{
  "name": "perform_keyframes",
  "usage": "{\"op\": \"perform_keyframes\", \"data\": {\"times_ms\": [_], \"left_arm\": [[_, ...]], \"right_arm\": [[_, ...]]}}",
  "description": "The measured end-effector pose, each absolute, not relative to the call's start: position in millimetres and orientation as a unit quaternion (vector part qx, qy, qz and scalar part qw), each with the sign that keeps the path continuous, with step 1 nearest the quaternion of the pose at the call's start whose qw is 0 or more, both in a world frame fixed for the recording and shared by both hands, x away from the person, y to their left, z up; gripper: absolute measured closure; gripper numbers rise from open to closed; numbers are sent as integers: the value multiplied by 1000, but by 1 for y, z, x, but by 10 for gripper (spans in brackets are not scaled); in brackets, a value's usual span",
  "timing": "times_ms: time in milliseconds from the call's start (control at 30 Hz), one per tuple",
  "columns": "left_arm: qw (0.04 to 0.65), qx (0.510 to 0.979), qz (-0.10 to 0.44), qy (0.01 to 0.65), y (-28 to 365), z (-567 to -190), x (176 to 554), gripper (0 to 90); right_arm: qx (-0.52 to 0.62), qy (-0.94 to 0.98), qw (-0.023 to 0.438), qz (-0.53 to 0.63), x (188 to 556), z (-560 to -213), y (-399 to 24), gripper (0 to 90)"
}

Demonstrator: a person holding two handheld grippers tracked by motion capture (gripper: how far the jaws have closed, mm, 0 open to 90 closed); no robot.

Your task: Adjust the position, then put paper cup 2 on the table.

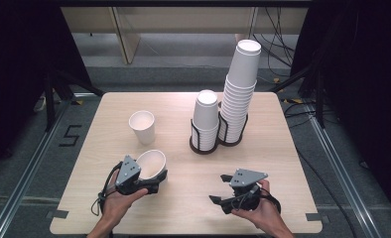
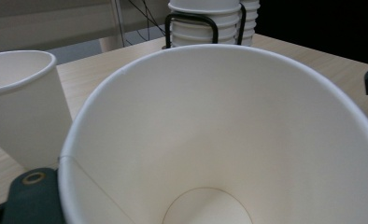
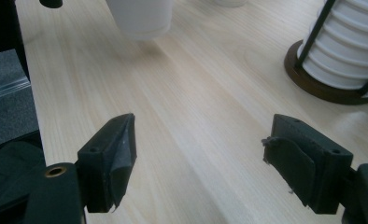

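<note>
A white paper cup (image 1: pixel 151 162) hangs tilted just above the table's front left, with my left gripper (image 1: pixel 154 179) shut on its wall. In the left gripper view the cup's open mouth (image 2: pixel 229 140) faces the camera, and one dark finger (image 2: pixel 32 196) shows outside the wall at lower left. A second paper cup (image 1: pixel 142 126) stands upright behind it. My right gripper (image 1: pixel 221 189) is held low over the front right of the table, open, with bare wood between its fingers (image 3: pixel 112 158). The held cup's base (image 3: pixel 140 16) shows beyond them.
Two stacks of paper cups stand in black wire holders at the back middle, a short stack (image 1: pixel 205 121) and a tall leaning stack (image 1: pixel 239 94). The short stack's holder base (image 3: pixel 313 81) lies close to the right of my right gripper. The wooden table (image 1: pixel 263 163) ends near both hands.
</note>
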State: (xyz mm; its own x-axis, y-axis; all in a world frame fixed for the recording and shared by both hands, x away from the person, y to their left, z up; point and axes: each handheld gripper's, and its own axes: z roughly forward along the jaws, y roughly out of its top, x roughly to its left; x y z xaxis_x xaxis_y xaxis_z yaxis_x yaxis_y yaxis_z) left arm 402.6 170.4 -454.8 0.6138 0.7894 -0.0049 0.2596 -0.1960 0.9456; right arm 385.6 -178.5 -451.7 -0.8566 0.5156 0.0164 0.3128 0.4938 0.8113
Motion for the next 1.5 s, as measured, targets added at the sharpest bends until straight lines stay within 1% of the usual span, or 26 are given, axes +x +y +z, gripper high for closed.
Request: {"op": "perform_keyframes", "data": {"times_ms": [100, 733, 800, 867, 933, 1000, 1133, 1200, 1233, 1500], "left_arm": [[519, 728, 258, 366, 173, -456, 405, 160], [489, 708, 297, 414, 204, -456, 420, 160], [486, 703, 301, 423, 209, -456, 422, 160], [485, 697, 305, 431, 215, -455, 424, 159], [482, 694, 309, 437, 221, -453, 426, 159], [483, 686, 313, 445, 226, -452, 429, 159], [476, 678, 318, 461, 236, -454, 439, 157], [474, 675, 316, 468, 239, -456, 445, 157], [471, 675, 319, 471, 241, -457, 448, 157], [465, 672, 319, 479, 243, -465, 471, 155]], "right_arm": [[249, 855, 122, 438, 385, -453, -183, 242], [279, 848, 123, 433, 389, -455, -199, 232], [272, 848, 134, 435, 391, -455, -200, 232], [280, 847, 122, 435, 390, -455, -201, 231], [281, 847, 123, 435, 391, -455, -202, 232], [282, 847, 120, 435, 391, -454, -203, 231], [277, 847, 135, 434, 393, -455, -204, 232], [289, 846, 121, 431, 392, -455, -203, 231], [277, 848, 133, 433, 394, -456, -203, 232], [285, 846, 124, 432, 394, -458, -202, 229]]}}
